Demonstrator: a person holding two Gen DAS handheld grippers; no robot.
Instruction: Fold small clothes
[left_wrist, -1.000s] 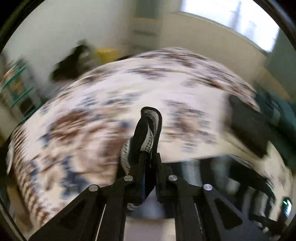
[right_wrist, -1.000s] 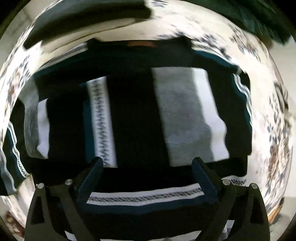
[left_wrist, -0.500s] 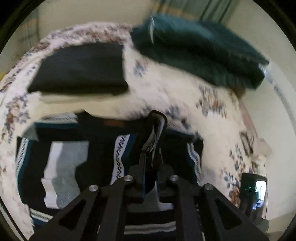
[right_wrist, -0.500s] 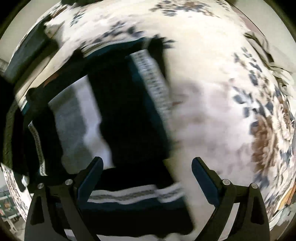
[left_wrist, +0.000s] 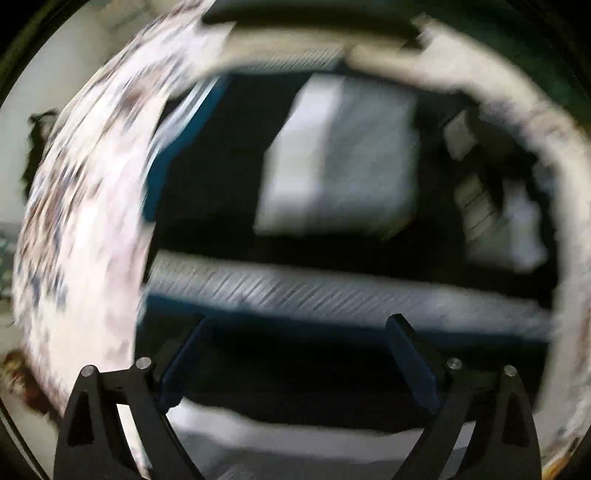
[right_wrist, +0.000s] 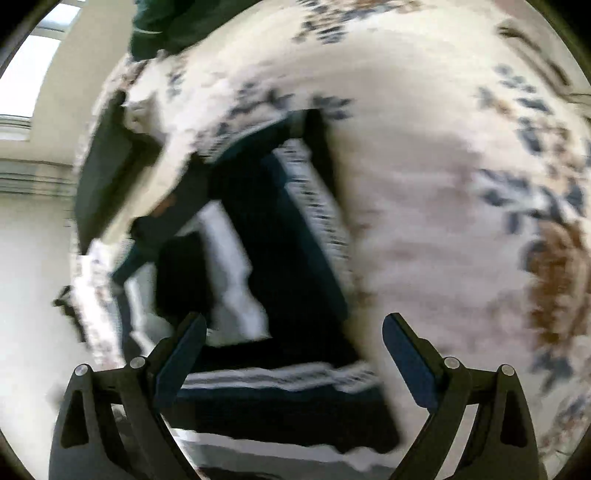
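The striped sweater (left_wrist: 332, 177), black with grey, white and teal bands, lay mid-frame on the flowered bedspread (right_wrist: 443, 184). Left gripper (left_wrist: 295, 354) and right gripper (right_wrist: 291, 350) both gaped wide, empty. A green garment (right_wrist: 166, 22) sat upper left.

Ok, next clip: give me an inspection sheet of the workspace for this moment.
Surface: floral bedspread, cream with blue and brown flowers.
Job's things: striped sweater, black, grey, white and teal, lying on the bedspread, blurred.
Clutter: dark folded garment and dark green garment beyond the sweater.
Grippers: left gripper open over the sweater, holding nothing; right gripper open, holding nothing.
Cables: nothing seen.
Surroundings: pale wall and bright window; heavy motion blur.
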